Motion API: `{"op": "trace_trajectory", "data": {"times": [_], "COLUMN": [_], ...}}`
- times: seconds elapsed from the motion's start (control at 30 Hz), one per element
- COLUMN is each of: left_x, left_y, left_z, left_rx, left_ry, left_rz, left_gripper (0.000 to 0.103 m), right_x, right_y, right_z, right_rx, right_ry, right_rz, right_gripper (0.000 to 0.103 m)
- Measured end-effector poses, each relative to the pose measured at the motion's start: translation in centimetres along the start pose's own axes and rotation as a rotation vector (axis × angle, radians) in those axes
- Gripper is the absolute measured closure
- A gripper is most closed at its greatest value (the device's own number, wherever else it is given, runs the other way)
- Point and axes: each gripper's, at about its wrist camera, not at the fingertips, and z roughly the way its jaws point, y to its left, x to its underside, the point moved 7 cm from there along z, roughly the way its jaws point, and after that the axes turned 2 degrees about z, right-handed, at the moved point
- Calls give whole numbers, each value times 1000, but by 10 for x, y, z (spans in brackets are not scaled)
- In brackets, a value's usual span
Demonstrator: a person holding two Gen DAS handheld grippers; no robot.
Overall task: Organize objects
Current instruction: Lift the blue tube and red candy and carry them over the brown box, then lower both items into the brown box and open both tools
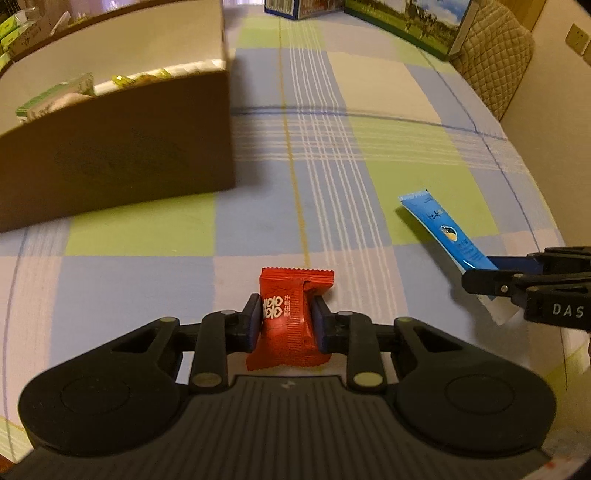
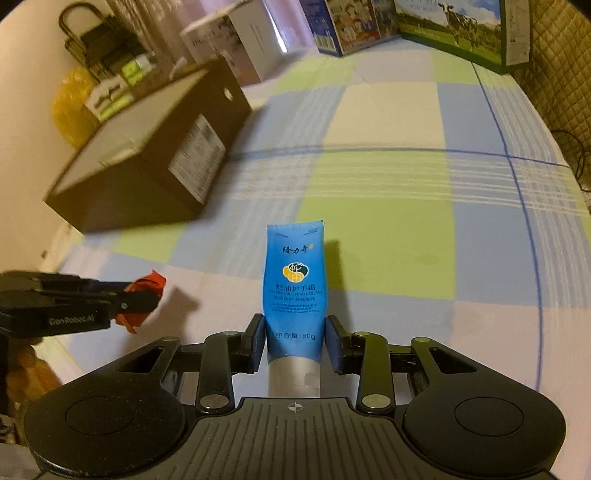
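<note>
My left gripper (image 1: 284,325) is shut on a red candy packet (image 1: 290,317) and holds it above the checked tablecloth (image 1: 332,155). My right gripper (image 2: 295,343) is shut on a blue hand cream tube (image 2: 293,280) with a white cap, crimped end pointing forward. The tube also shows at the right of the left wrist view (image 1: 447,232), held by the right gripper (image 1: 491,286). The candy packet (image 2: 144,299) and left gripper (image 2: 136,301) show at the left of the right wrist view. An open cardboard box (image 1: 122,147) with several packets inside stands front left of the left gripper; it also appears in the right wrist view (image 2: 147,155).
Printed cartons (image 1: 406,22) stand along the table's far edge, also seen in the right wrist view (image 2: 450,29). A white box (image 2: 236,40) and a black wire basket (image 2: 99,40) sit behind the cardboard box. A quilted chair back (image 1: 495,62) is at the far right.
</note>
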Motion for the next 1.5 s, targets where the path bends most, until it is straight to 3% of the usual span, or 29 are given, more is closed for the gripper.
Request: {"op": "trace_trajectory", "data": {"times": [0.33, 0.63, 1.03, 1.5], "left_x": [-7, -33, -92, -122], "left_y": [64, 131, 230, 286], "left_z": [-60, -103, -119, -76], "left_rx": [-10, -59, -173, -204], "left_ry": [-103, -196, -307, -243], "left_rz": [-44, -98, -134, -133], "left_gripper": [80, 80, 80, 80], "right_x": [-33, -80, -155, -176], "right_y": [85, 166, 208, 204], "right_z": [-27, -2, 63, 156], "right_rx": [-92, -170, -84, 98], "right_ry": [-108, -157, -196, -96], "right_rz": [-54, -138, -138, -108], "right_gripper": [71, 71, 71, 71]}}
